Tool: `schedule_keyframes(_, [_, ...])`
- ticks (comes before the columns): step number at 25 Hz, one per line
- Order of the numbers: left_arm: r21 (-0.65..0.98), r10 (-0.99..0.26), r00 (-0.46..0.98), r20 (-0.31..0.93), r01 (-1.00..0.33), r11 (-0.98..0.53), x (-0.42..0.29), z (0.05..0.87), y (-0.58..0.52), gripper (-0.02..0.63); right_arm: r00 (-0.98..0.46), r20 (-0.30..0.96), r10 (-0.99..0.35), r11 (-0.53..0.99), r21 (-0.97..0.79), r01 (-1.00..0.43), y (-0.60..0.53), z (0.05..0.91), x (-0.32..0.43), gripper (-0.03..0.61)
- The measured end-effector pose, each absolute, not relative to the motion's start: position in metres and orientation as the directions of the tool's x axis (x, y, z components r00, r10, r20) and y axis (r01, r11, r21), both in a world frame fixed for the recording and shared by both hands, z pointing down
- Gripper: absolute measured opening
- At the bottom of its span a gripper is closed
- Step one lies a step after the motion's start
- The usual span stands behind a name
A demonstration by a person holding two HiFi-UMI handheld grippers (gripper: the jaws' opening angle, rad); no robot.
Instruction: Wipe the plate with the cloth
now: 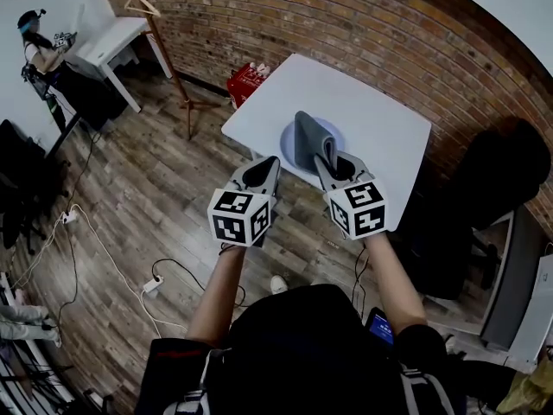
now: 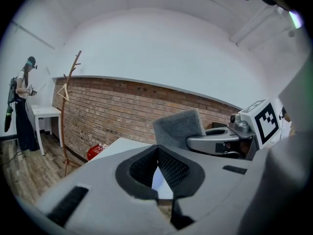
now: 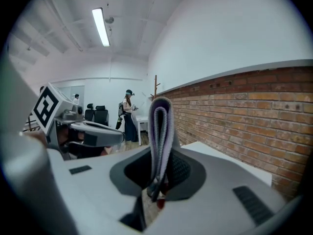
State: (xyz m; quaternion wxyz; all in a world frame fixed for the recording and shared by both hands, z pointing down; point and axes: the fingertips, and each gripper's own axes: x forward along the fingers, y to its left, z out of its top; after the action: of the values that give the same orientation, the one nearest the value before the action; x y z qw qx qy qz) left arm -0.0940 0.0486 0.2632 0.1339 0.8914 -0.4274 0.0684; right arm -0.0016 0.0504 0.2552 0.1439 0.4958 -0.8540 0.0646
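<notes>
While the right tongs point(image 1: 335, 166) clench the folded grey cloth point(image 1: 309, 137) and hold it upright, the left tongs point(image 1: 263, 171) hang just beside them, closed on nothing. The right gripper view shows the cloth point(image 3: 160, 126) pinched between the dark pads, its folded edge rising above the right tongs point(image 3: 159, 180). The cloth stands over the blue plate point(image 1: 288, 151), which lies on the white desk point(image 1: 380, 102) near its front edge; whether the two touch cannot be told. Through the left tongs point(image 2: 157, 153) a sliver of the plate point(image 2: 159, 181) shows. A brick wall point(image 1: 363, 24) runs behind the desk, and a wooden coat stand point(image 1: 160, 37) rises from the plank floor point(image 1: 147, 206).
</notes>
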Motion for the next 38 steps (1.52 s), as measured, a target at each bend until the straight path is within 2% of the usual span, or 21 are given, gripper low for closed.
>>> schedule_keyframes(17, [0.132,-0.803,0.565,0.188,-0.825,-0.550,-0.036,0.224,0.100,0.020,-0.516,0.226,-0.826,0.533,0.020,-0.846,0.096,0.216,0.061,0.052])
schedule_keyframes(38, [0.125,-0.842,0.511,0.174,-0.859,-0.496,-0.009,0.225,0.136,0.020,-0.567,0.201,-0.799,0.587,0.051,-0.808,0.131,0.219,0.085,0.052])
